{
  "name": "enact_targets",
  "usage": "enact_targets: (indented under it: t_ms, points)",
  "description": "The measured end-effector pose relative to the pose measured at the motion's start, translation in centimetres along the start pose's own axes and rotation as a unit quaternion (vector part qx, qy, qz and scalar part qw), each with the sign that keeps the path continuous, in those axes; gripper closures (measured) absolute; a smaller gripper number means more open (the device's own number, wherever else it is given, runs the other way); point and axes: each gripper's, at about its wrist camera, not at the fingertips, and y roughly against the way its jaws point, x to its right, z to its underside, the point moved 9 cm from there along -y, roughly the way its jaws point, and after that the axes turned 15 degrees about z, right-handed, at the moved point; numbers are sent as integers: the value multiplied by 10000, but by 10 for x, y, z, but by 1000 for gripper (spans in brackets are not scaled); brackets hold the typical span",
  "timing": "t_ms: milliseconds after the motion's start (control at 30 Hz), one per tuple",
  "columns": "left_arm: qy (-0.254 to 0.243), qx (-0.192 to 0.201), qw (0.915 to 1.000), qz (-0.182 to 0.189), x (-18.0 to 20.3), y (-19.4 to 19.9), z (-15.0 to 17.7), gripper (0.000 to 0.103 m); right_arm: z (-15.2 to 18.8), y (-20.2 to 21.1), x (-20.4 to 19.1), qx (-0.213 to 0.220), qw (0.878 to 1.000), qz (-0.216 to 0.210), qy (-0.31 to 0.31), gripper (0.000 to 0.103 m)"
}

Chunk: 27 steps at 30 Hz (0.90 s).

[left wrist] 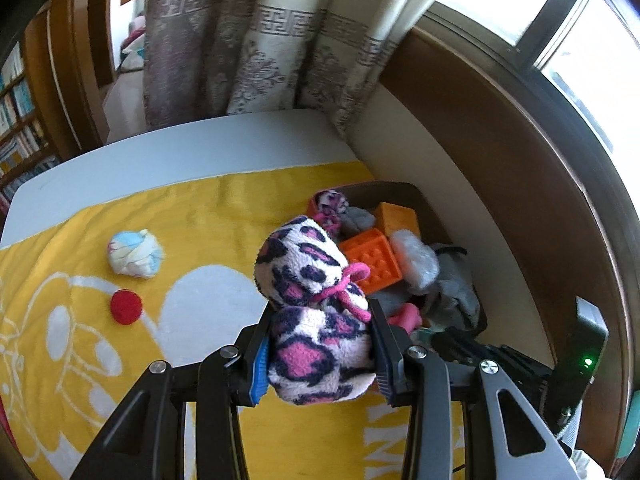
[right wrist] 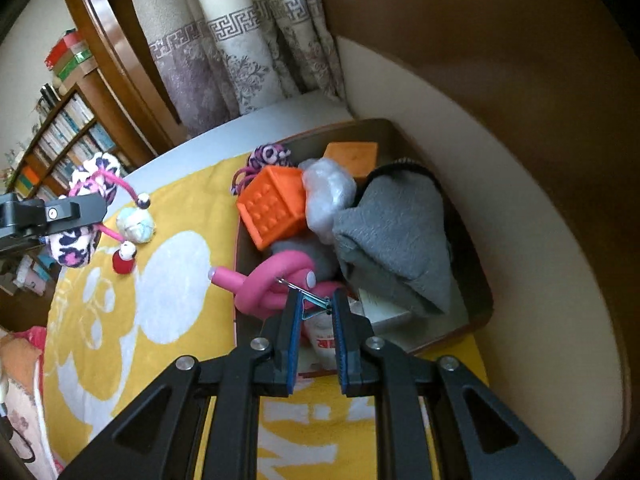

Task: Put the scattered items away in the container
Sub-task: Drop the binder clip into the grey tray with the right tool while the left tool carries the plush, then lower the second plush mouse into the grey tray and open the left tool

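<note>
Left wrist view, yellow towel (left wrist: 208,208) on white table (left wrist: 180,144), patterned curtains (left wrist: 256,40) behind.

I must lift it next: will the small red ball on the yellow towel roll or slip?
The red ball looks round, so a push would probably roll it. Its felt-like surface and the towel should slow it. It seems light; grip likely holds.

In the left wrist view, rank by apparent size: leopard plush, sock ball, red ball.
1. Leopard plush, though it is held in the left tongs close to the camera, which inflates it.
2. Sock ball.
3. Red ball, clearly the smallest.
</note>
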Motion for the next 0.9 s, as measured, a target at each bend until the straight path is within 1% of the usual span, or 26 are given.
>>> enact_targets:
  t_ms: [67, 100, 133, 167, 200, 233, 300, 400, 567, 800, 900]
  points:
    - [-35, -26, 10000, 9, 6, -3, 0, 60, 1, 0, 0, -55, 9999, -111, -38, 83]
    - [-48, -34, 10000, 13, 8, -4, -1, 60, 1, 1, 1, -56, 9999, -150, -36, 75]
    - [-63, -46, 10000, 20, 11, -6, -1, 60, 0, 4, 1, -6, 9999, -142, -21, 61]
    - [-73, -55, 10000, 32, 14, -8, -2, 60, -1, 7, 4, 86, 9999, -96, -6, 53]
    - [-86, -63, 9999, 47, 17, -10, -2, 60, -1, 11, 6, 193, 9998, -51, -8, 36]
    - [-100, -70, 9999, 60, 20, -11, -3, 60, -3, 16, 8, 288, 9996, -36, -23, 27]
    - [-141, -92, 9998, 94, 26, -15, -4, 60, -5, 22, 11, 377, 9992, -58, -70, 26]
    - [-210, -124, 9996, 153, 37, -20, -7, 60, -2, 27, 13, 347, 9991, -186, -146, 26]
    - [-346, -196, 9989, 245, 54, -32, -11, 60, 6, 39, 13, 384, 9987, -279, -189, 26]
    - [-518, -369, 9970, 448, 83, -56, -15, 60, 12, 49, 16, 483, 9986, -211, -95, 26]
    - [-600, -487, 9954, 559, 92, -71, -14, 59, 14, 48, 22, 441, 9987, -203, -148, 26]
